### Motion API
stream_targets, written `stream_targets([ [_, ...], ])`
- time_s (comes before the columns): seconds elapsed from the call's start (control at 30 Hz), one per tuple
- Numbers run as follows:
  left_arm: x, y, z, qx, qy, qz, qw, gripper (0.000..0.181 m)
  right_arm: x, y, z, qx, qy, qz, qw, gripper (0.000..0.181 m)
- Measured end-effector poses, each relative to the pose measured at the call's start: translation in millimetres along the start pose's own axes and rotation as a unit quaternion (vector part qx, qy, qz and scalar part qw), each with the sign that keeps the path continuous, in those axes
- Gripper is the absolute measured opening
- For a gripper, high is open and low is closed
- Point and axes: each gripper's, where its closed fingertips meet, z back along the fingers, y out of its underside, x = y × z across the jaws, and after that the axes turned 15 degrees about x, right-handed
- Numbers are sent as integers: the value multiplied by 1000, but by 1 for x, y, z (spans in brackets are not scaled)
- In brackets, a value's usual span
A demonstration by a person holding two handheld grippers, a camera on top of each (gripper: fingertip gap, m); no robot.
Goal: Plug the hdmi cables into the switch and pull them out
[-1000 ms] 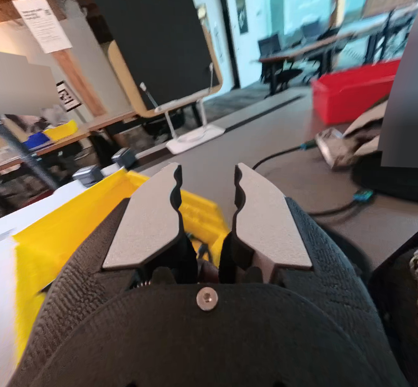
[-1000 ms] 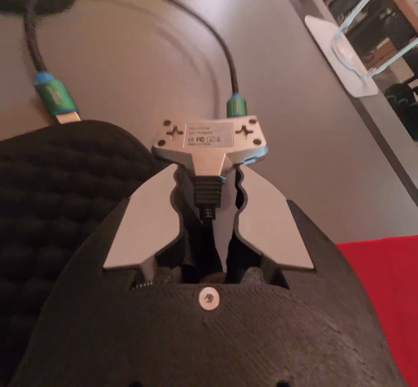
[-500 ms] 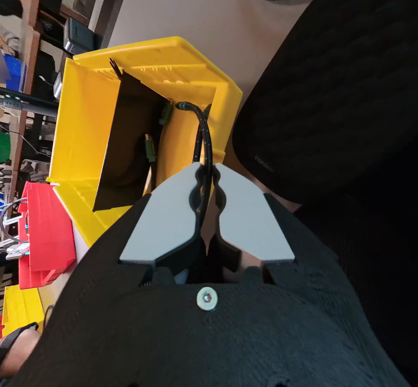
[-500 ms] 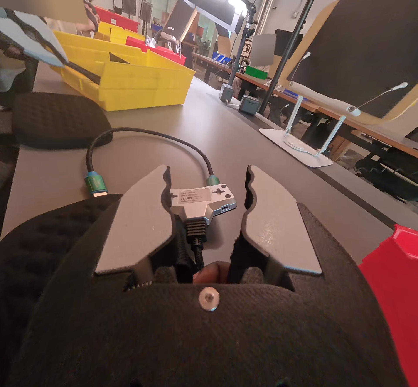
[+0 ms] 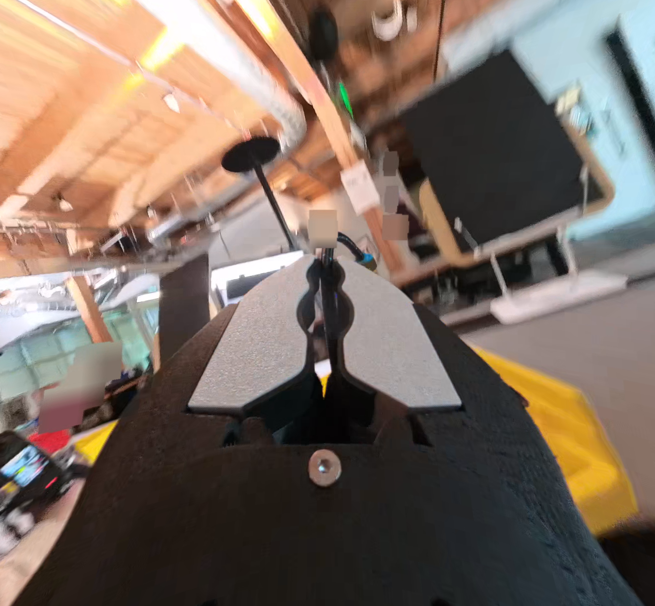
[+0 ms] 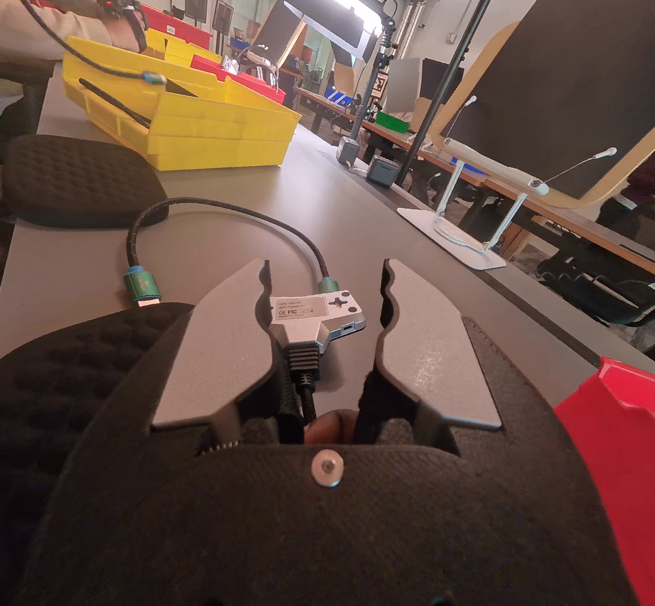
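The whole left wrist view is smeared with motion blur. The black cable [image 5: 328, 300] vanishes below between the fingers. The switch [image 6: 320, 316] has its left part hidden behind a finger [image 6: 227, 334]. The red bin [image 6: 616, 447] is cut off at the right edge.

Switch [image 6: 320, 316] on table [image 6: 354, 206] — bin [image 6: 198, 121] behind, left.

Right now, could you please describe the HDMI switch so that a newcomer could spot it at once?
On the grey table, look between the open right claw. There lies the small silver metal switch box, with one green-collared braided cable plugged in; unlike its neighbours, it has a white label.
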Motion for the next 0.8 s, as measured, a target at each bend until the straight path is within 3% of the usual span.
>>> stream_targets([
  [0.1, -16, -33, 16, -100, 42, 62, 992, 6, 1, -1, 1, -5, 0, 5, 1000, 61],
  [0.2, -50, -55, 27, -164, 143, 120, 969, 5, 2, -8, 4, -32, 8, 25, 999, 74],
  [0.27, -72, -65, 33, -187, 205, 163, 947, 5, -1, -30, 17, -119, 48, 32, 991, 100],
  [0.33, -99, -70, 35, -196, 273, 193, 922, 6, 2, -57, 40, -213, 62, 30, 975, 101],
  [0.4, -128, -71, 38, -202, 332, 215, 896, 6, 18, -75, 55, -263, 4, 15, 965, 100],
  [0.53, -182, -60, 41, -193, 420, 241, 854, 6, 46, -96, 65, -284, -101, -35, 953, 86],
  [0.67, -213, -52, 50, -200, 477, 242, 821, 6, 68, -101, 49, -248, -149, -75, 954, 83],
  [0.8, -225, -46, 59, -209, 512, 232, 800, 6, 83, -101, 37, -254, -214, -140, 933, 77],
])
